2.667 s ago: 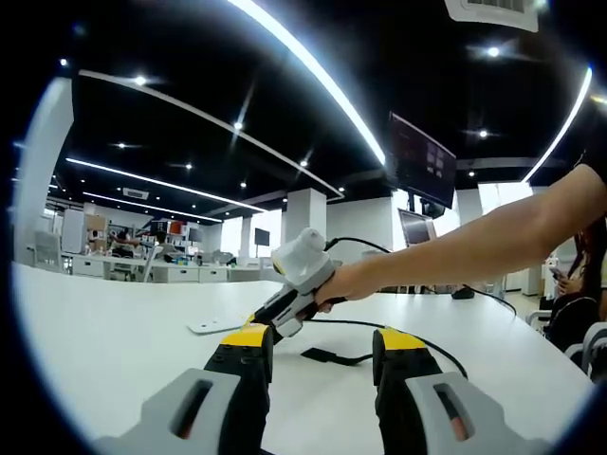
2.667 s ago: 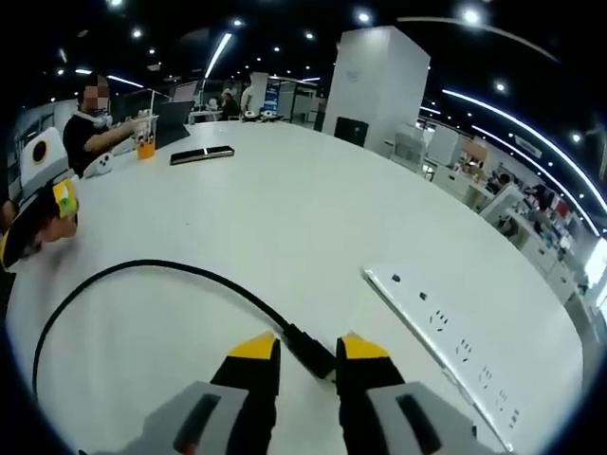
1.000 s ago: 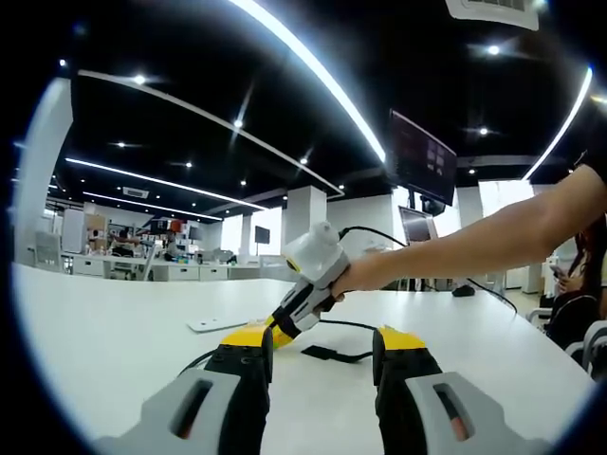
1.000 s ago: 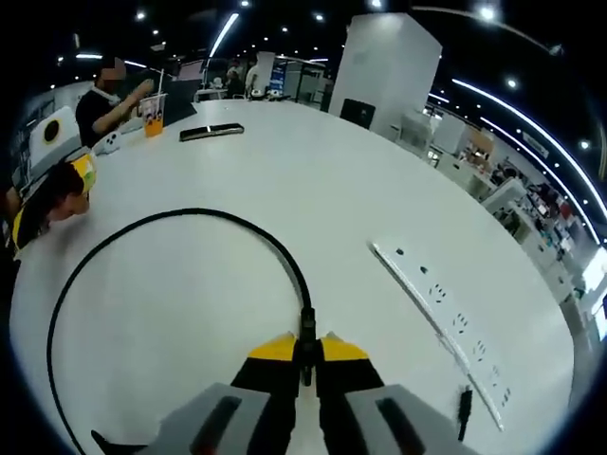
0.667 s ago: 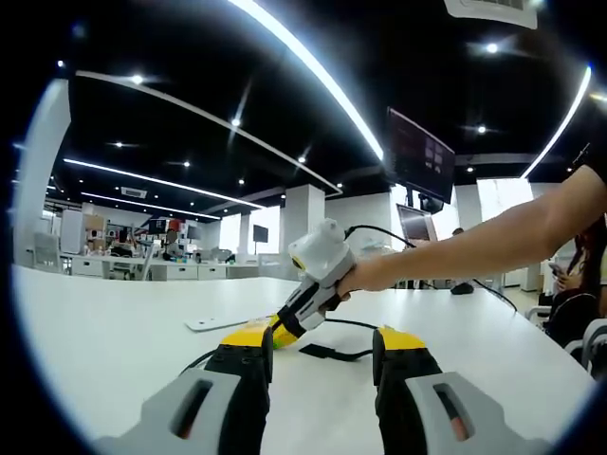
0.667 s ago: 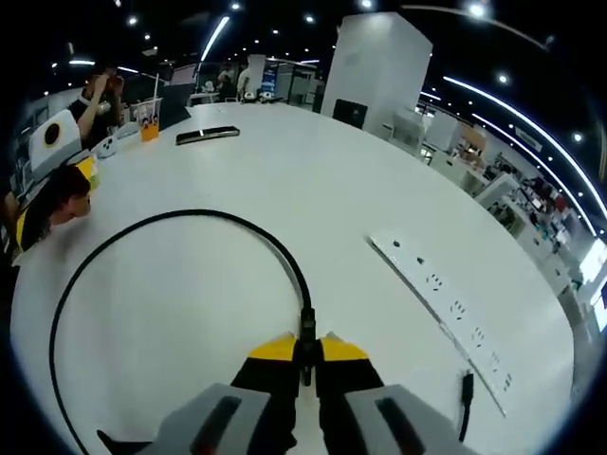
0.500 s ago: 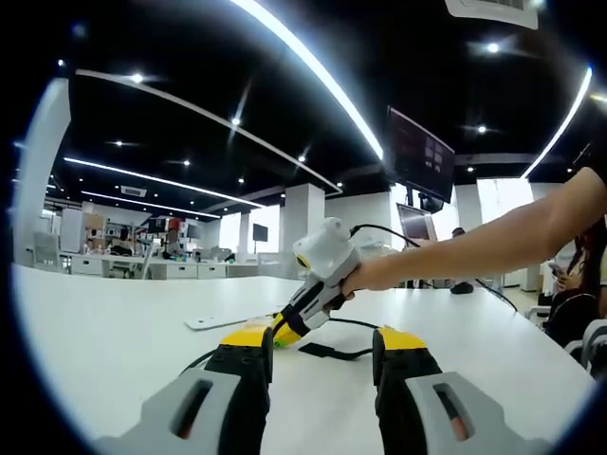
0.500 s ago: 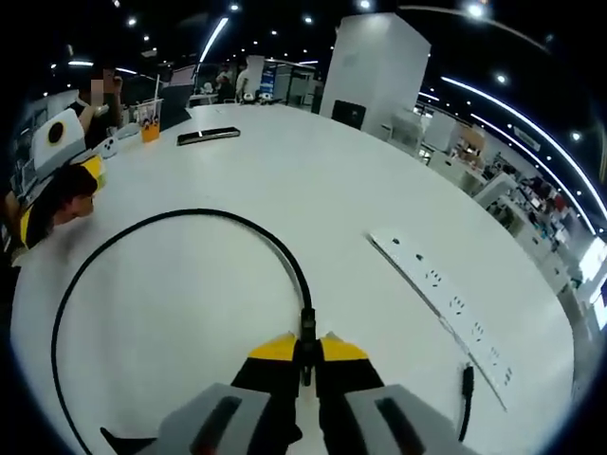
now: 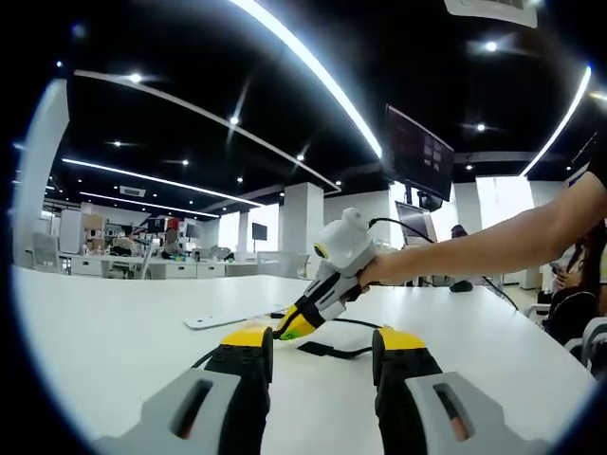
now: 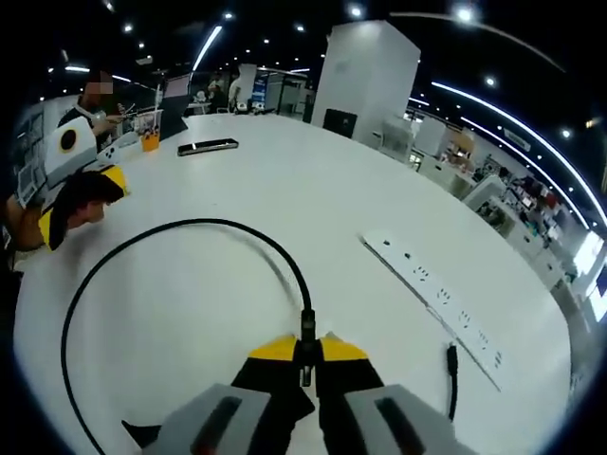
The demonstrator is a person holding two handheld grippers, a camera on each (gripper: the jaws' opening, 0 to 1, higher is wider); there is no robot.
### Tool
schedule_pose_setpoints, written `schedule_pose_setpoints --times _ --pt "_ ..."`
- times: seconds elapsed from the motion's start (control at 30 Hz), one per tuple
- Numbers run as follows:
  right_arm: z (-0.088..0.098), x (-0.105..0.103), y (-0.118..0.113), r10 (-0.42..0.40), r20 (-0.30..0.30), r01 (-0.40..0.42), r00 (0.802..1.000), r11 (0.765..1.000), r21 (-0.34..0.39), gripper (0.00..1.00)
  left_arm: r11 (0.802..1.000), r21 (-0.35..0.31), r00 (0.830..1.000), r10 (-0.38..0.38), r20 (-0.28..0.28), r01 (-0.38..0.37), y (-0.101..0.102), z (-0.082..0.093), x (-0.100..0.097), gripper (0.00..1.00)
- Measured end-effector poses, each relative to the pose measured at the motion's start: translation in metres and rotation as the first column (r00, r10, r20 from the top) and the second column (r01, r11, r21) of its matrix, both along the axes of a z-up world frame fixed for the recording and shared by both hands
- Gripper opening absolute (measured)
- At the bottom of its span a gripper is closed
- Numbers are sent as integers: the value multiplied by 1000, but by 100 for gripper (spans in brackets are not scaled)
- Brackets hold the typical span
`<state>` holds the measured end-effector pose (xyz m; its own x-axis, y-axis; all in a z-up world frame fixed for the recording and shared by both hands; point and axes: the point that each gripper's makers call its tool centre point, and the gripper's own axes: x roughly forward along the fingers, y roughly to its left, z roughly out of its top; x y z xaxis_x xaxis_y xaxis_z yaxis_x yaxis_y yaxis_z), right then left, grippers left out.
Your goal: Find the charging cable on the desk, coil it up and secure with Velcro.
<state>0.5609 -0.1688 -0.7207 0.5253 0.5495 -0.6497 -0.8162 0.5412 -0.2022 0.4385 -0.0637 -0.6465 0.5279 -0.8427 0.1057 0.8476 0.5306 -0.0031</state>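
I see both views evenly lit from above by long ceiling light strips (image 9: 313, 81) and small spot lamps, bright against a dark ceiling. The white table (image 10: 285, 209) ahead of my jaws reflects softly, with faint shadows and mild glare. Fisheye bending curves straight lines toward the edges. Near the jaws things are sharp; the far room looks soft and hazy.

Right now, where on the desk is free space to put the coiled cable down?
Free: the white desk between the cable loop and the phone, toward the pillar. Crowded: along the power strip, and by the left gripper.
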Motion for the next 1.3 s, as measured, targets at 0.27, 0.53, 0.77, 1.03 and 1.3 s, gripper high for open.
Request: schedule_pose_setpoints --times 0.27,0.53,0.77,1.03,1.3 --pt "7 -12 -14 -40 14 40 999 999 11 8 1000 2 1000 -2 0 2 -1 -1 0 42" --pt "5 -27 -30 -68 15 68 998 998 8 8 1000 9 1000 -3 0 3 -3 -3 0 42" --pt "8 -37 -45 -100 23 99 995 995 29 8 1000 9 1000 0 0 0 -3 -4 2 42" --pt "11 -55 -53 -149 41 147 988 988 54 8 1000 10 1000 2 1 -2 -3 -4 3 42" --pt "5 -74 -74 -228 33 225 973 972 71 8 1000 7 1000 4 2 -4 -4 -4 3 42"
